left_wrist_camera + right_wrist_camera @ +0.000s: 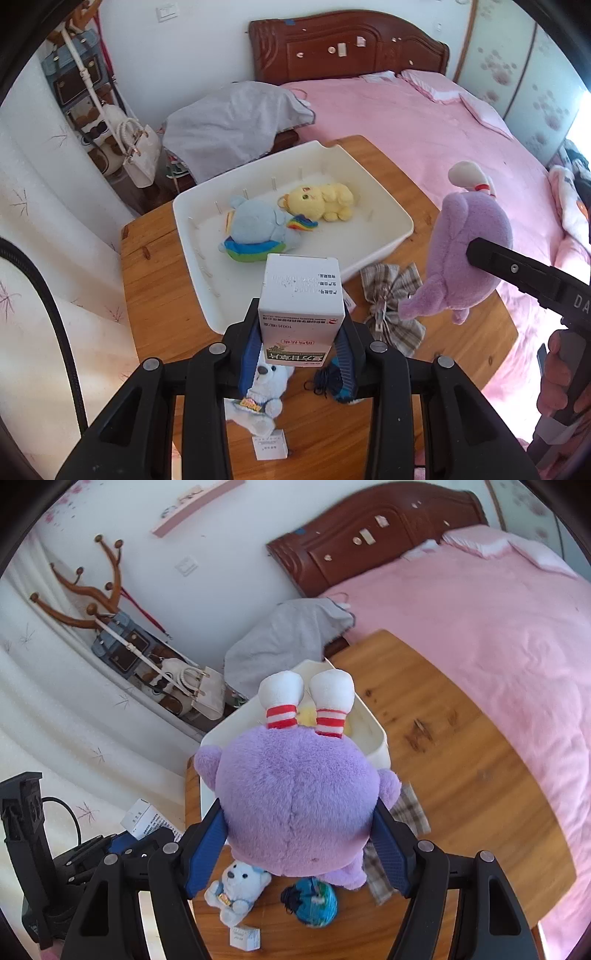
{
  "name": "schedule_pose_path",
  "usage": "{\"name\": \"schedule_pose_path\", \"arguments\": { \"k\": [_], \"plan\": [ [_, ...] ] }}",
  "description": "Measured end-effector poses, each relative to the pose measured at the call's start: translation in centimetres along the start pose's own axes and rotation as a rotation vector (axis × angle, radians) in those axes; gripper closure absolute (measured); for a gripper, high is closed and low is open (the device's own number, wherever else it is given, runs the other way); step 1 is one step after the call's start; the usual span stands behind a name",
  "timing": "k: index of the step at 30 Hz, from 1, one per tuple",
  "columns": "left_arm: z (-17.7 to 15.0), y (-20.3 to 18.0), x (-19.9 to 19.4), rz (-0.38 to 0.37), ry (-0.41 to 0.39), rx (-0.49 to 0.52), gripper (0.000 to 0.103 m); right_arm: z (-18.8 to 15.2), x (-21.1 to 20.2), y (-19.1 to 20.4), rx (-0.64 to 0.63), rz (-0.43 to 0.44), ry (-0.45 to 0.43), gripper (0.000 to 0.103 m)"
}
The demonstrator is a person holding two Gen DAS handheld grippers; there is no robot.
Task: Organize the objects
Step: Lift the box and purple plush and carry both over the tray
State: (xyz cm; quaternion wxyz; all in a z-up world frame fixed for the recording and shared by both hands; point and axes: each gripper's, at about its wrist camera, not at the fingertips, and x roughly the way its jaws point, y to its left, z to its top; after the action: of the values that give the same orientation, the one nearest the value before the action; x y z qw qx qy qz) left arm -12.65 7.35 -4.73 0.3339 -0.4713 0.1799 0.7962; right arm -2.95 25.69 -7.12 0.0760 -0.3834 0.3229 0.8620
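My left gripper [302,332] is clamping the white box [301,299], long axis pointing up-frame. My right gripper [301,843] is gripping the purple plush [299,797], feet pointing toward frame top.

Home bedroom shown. Wide bed covered in pink quilted bedspread [424,122], backed by carved dark-red wooden headboard [347,44]. Branch-shaped brown wooden coat rack [88,587] hung with handbags, set against white papered wall. Round pale wooden table [454,746] placed beside bed.
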Motion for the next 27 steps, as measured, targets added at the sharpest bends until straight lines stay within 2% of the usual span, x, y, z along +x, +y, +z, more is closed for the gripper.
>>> {"name": "schedule_pose_path", "arguments": {
  "k": [13, 21, 27],
  "plan": [
    [2.6, 2.1, 3.2, 0.032, -0.022, -0.209, 0.064, 4.0, 2.4, 1.8, -0.251, 0.069, -0.072, 0.029],
    [3.7, 3.4, 5.9, 0.060, -0.020, -0.314, 0.064, 5.5, 5.1, 1.9, -0.331, 0.104, -0.070, 0.028],
    [4.4, 4.1, 8.0, 0.084, -0.006, -0.351, 0.064, 6.1, 7.5, 1.9, -0.344, 0.107, -0.047, 0.028]
  ]
}}
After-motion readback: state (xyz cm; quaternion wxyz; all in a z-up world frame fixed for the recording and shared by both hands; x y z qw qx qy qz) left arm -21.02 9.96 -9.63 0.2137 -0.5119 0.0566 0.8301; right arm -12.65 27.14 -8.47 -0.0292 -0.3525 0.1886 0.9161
